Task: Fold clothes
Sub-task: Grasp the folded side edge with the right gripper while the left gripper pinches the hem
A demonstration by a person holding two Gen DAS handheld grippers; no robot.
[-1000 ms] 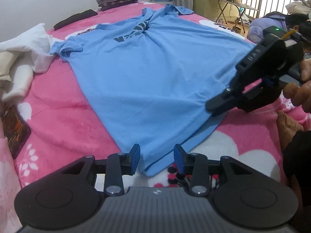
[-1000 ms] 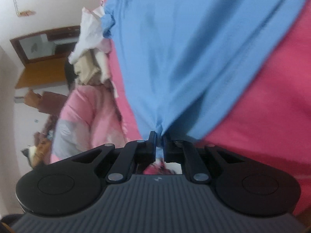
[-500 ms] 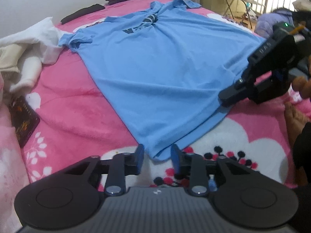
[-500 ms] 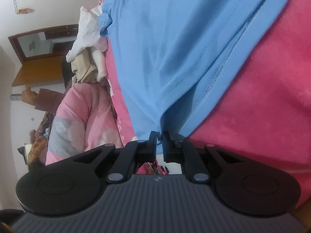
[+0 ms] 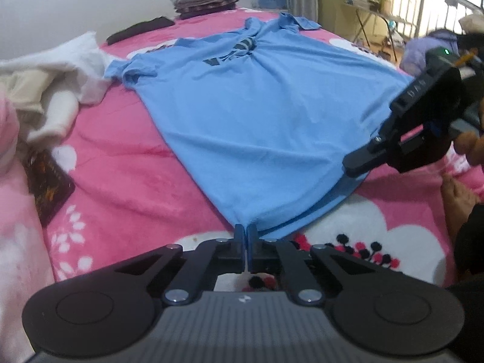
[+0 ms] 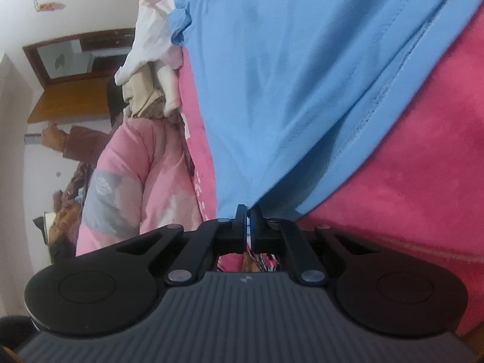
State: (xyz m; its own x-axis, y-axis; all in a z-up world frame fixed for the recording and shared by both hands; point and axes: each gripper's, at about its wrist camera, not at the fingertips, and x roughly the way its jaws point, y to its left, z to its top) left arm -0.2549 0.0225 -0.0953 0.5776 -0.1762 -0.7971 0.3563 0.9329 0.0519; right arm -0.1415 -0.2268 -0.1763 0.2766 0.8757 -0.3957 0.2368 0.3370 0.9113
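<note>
A light blue T-shirt (image 5: 266, 112) lies spread on a pink floral bedspread (image 5: 121, 181), collar at the far end, hem toward me. My left gripper (image 5: 245, 230) is shut on the near hem corner of the shirt. The right gripper (image 5: 352, 168) shows at the right edge of the left wrist view, held in a hand, pinching the other hem corner. In the right wrist view the right gripper (image 6: 248, 211) is shut on blue T-shirt (image 6: 302, 75) fabric, whose stitched hem runs up to the right.
White and cream clothes (image 5: 51, 84) are heaped at the left of the bed. A dark phone-like slab (image 5: 48, 181) lies near the left edge. Folded dark clothes (image 5: 205, 1) sit at the far end. A bare foot (image 5: 456, 199) rests at the right.
My left gripper moved forward to the hem corner and went from open to shut on it. The right gripper stayed shut on its hem corner.
</note>
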